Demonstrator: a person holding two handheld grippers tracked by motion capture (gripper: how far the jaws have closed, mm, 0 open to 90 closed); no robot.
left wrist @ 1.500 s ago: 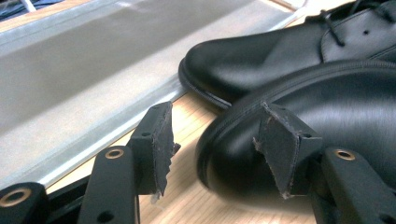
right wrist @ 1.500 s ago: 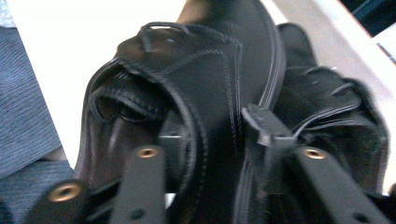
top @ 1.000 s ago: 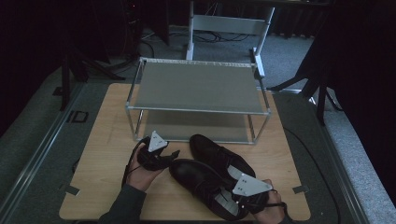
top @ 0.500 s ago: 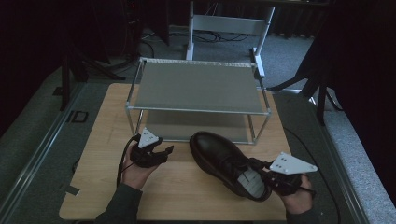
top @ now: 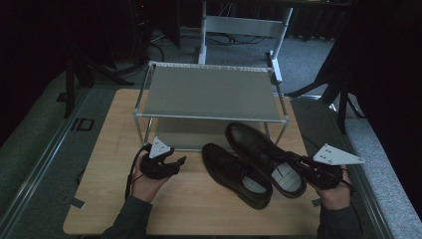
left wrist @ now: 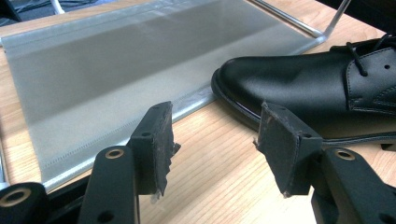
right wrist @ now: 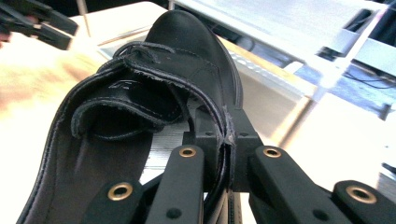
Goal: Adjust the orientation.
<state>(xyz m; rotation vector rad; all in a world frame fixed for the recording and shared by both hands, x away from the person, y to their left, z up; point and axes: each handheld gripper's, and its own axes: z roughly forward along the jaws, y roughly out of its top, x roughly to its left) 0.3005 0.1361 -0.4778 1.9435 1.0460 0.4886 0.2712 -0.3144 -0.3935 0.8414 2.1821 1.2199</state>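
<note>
No legible text, label, brand, number or sign anywhere on shoes, rack or table.

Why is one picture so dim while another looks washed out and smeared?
High view: underexposed, the two black leather shoes nearly merging with the dark surroundings. Right gripper view: the light wooden tabletop is overexposed to glare, and the left claw is motion-blurred. Left gripper view: evenly lit and sharp, soft sheen on the shoe's toe.

Black leather shoes: two [top: 238, 174] [top: 263, 151]. Two-tier metal rack [top: 211, 92]: one. Wooden tabletop [top: 99, 194]: one. Hand-held grippers: two [top: 171, 165] [top: 304, 167].
</note>
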